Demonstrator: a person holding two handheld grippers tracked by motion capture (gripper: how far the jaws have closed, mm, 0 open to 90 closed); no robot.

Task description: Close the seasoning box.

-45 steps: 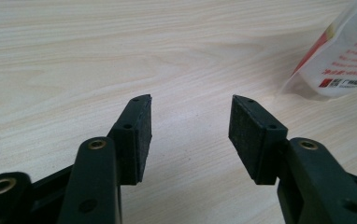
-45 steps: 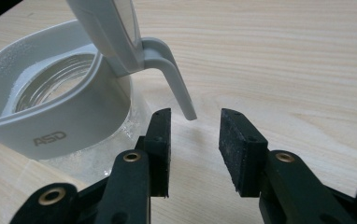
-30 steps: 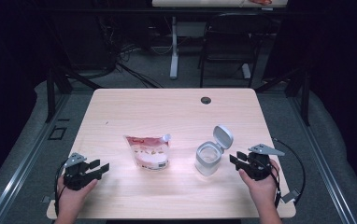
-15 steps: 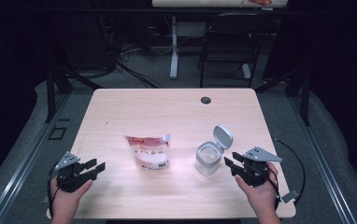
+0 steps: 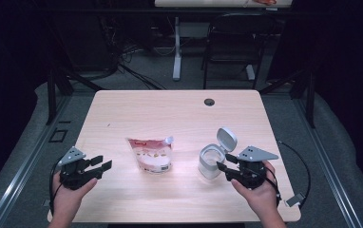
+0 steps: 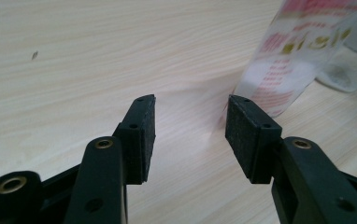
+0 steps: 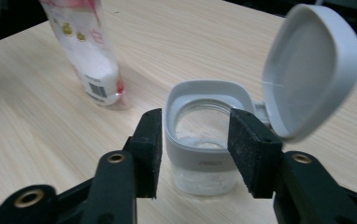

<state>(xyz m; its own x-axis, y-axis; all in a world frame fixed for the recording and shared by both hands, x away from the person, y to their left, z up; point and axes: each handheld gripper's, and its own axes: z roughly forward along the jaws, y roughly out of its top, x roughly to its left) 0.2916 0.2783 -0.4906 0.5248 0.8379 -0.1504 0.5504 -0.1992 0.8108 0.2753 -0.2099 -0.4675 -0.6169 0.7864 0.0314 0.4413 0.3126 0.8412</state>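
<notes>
Both tongs (image 5: 96, 165) (image 5: 223, 167) have pulled back, jaws open, empty.

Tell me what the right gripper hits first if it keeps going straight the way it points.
Most likely the jar: in the right gripper view it stands with its lid flipped open, just beyond the open right gripper, lined up with the gap between its fingers. How far off it stands is hard to judge.

Looks like a lab or recording studio: dark curtained surroundings, pale wooden desk (image 5: 179, 114) with a cable hole (image 5: 209, 102), loose cables (image 5: 137, 71) on grey carpet beyond the claws, a folding chair (image 5: 229, 52) and table leg (image 5: 176, 52) farther off.
</notes>
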